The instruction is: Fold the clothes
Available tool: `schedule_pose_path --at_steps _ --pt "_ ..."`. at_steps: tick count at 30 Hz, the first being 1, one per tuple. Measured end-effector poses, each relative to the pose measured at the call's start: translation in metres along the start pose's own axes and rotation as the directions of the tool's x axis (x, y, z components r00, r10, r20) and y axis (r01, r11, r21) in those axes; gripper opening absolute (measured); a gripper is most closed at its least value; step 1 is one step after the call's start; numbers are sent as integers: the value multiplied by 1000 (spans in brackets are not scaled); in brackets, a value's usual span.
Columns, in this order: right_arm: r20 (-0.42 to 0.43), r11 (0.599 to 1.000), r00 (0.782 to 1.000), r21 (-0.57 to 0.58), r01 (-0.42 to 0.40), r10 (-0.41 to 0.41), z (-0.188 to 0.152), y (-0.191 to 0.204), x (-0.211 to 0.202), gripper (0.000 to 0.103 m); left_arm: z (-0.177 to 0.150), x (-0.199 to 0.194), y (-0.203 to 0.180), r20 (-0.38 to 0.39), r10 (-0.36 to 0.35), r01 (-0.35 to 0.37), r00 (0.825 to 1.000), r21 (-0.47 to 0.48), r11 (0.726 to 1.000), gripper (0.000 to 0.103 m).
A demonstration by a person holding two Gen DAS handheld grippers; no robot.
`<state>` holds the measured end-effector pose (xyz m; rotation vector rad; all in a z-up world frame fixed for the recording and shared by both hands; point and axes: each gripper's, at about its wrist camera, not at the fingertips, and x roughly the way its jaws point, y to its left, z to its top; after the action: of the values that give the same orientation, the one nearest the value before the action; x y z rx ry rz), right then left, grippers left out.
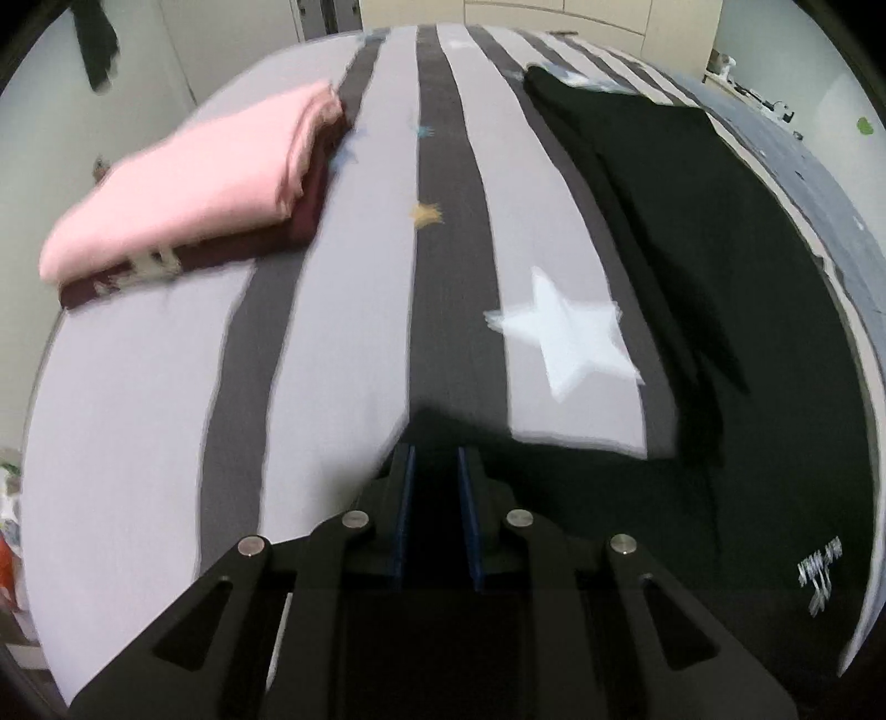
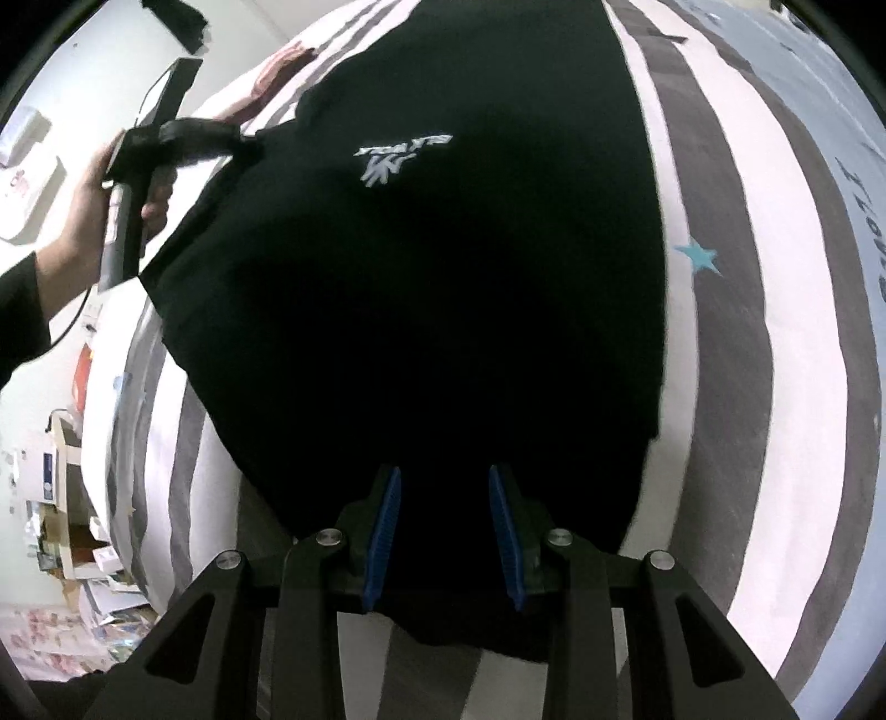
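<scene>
A black T-shirt [image 1: 692, 249] with a small white logo [image 2: 396, 160] lies spread on the striped bed [image 1: 343, 277]. My left gripper [image 1: 436, 451] has its jaws a narrow gap apart. The shirt's edge rises in a peak at the fingertips, and dark cloth fills the gap. In the right wrist view a hand [image 2: 83, 205] holds the left gripper [image 2: 249, 145] at the shirt's far left corner. My right gripper [image 2: 443, 471] is over the near end of the T-shirt [image 2: 443, 277]. Its blue pads [image 2: 387, 531] stand apart with black fabric between them, and the shirt's sides draw in toward them.
A folded pink garment [image 1: 183, 183] rests on a folded maroon one [image 1: 221, 255] at the bed's far left. A white star print [image 1: 570, 338] marks the sheet between the stack and the shirt. Boxes and papers [image 2: 72, 554] clutter the floor beside the bed. A dark garment [image 1: 97, 39] hangs on the wall.
</scene>
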<state>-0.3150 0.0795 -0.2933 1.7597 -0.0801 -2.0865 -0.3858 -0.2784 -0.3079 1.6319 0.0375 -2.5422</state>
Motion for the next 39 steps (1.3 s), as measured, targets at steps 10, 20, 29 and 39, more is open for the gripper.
schedule_pose_path --at_steps 10,20,29,39 --pt "42 996 998 82 47 -50 -7 0 -16 30 -33 -66 19 0 -156 156 988 -52 986 21" --pt "65 992 996 114 53 -61 -31 -31 -41 30 -182 -119 -27 -182 -275 246 944 -166 955 38" --pt "87 996 996 90 4 -11 -32 -43 -35 30 -201 -129 -65 -132 -313 264 941 -295 918 48" --pt "148 983 989 176 -51 25 -11 -71 -23 30 -208 -116 -96 -108 -284 237 953 -318 918 56"
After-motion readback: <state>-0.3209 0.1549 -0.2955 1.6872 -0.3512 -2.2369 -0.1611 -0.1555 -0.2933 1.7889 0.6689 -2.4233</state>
